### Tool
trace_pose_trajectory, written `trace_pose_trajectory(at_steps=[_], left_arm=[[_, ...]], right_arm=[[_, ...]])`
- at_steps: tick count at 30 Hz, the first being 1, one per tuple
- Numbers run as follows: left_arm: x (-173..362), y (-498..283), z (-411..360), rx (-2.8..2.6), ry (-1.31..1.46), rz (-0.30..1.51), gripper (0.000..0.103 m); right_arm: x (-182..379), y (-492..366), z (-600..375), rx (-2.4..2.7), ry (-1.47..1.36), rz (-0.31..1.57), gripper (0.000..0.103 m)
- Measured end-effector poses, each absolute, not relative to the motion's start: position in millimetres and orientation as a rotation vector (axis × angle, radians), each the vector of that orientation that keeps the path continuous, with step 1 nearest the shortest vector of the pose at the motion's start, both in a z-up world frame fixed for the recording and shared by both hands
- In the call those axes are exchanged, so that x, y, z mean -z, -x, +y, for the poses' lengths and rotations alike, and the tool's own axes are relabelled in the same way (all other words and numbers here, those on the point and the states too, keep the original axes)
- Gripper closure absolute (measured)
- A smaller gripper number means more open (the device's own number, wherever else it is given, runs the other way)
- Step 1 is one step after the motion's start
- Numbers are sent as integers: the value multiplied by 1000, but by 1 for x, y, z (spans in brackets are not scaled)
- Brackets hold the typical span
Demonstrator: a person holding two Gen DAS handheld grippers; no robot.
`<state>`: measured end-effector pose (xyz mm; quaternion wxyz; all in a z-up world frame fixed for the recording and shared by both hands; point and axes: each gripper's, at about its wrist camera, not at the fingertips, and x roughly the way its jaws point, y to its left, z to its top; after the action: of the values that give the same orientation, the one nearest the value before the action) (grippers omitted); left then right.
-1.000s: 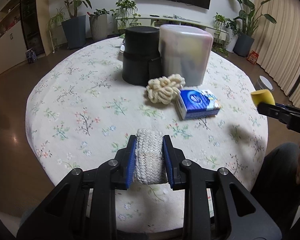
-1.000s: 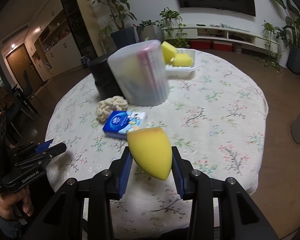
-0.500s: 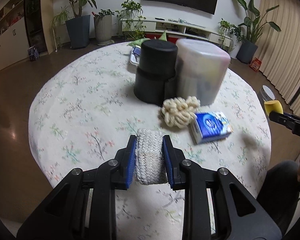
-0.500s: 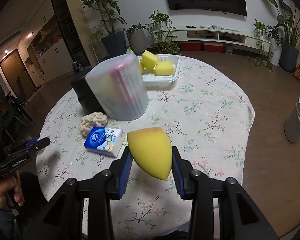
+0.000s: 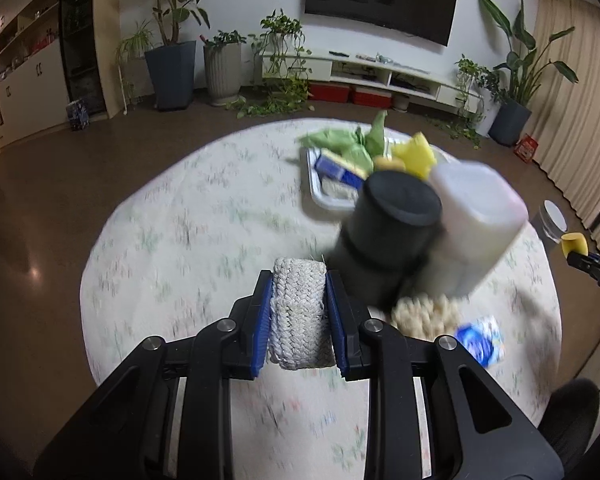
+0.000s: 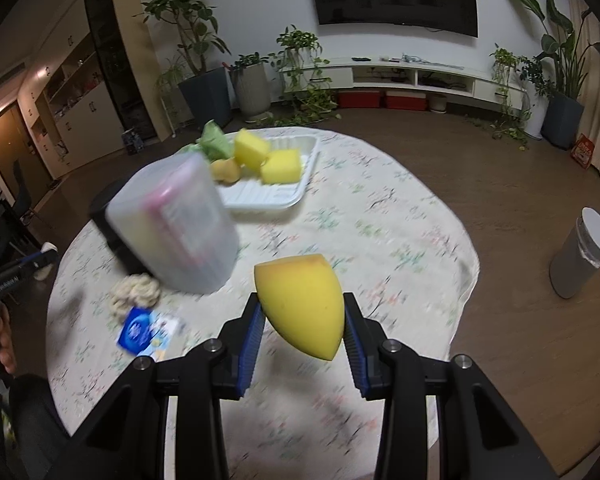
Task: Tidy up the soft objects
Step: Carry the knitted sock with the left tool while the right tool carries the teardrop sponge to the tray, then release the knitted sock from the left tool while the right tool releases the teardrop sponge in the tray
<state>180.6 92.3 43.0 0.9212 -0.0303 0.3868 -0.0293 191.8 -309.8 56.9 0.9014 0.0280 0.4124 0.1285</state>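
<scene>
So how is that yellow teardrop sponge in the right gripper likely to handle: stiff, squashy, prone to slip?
The yellow teardrop sponge looks like soft foam, so it probably squashes easily and weighs little. The right gripper pinches only its sides, with the rounded bulk above the fingers, so it might pivot or creep out. Set down, its curved body would likely roll.

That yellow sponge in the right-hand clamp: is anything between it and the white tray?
Mostly open tablecloth. The yellow sponge, held in the right gripper, faces the white tray; the frosted plastic container stands left of that line.
</scene>
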Motion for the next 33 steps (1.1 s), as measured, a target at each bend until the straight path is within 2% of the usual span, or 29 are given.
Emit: trace_pose_trajectory(at_steps=[13,22,33], left_arm=[[-69,-300,83,174,-17,788,79],[-45,-369,63,324,-40,847,79],[-19,-408,41,476,-80,890,79]], right_arm=[[-69,-300,-295,-291,40,867,62],[-55,-375,-261,-389,97,926,62],[-20,-410,-225,-491,153,976,62]])
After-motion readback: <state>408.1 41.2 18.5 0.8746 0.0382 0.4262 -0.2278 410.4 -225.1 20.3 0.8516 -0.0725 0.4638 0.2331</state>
